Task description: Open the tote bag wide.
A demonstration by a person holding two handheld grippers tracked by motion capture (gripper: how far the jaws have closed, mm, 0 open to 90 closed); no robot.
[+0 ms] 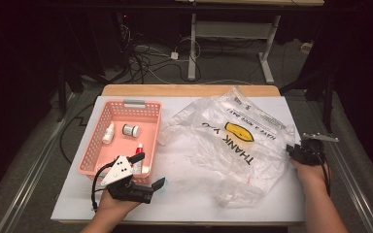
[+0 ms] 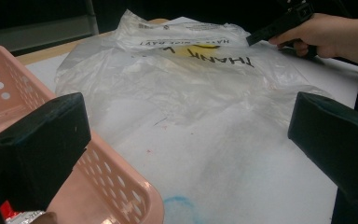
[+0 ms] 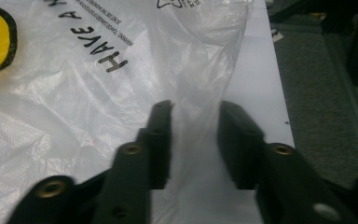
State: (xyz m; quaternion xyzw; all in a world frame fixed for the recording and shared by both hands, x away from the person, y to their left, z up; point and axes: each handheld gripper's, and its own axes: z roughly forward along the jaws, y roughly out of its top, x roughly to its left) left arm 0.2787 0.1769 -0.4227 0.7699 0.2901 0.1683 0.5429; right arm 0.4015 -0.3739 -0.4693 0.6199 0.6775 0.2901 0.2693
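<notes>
Evidently the work in hand is packing: a thin translucent plastic carrier bag printed THANK YOU with a yellow smiley [image 1: 233,141] lies flattened and crumpled over the middle and right of the white table top [image 1: 184,194], reaching its far edge and right edge, printed face up, mouth not yet opened. A pink perforated plastic basket [image 1: 108,112] sits at the left side of the table and holds a small white dropper bottle [image 1: 108,134], a small round white jar [image 1: 130,130] and a red-capped tube [image 1: 139,148], presumably the goods for the bag.

Right gripper [image 3: 193,109]: at the bag's edge by the table's right edge. Jaws narrowed, a gap between them; a fold of film rises through the gap. Pads not seen pressing it, so no grip yet.

Left gripper [image 2: 186,121]: jaws wide apart, holding nothing, hovering at the basket's near right corner.
</notes>
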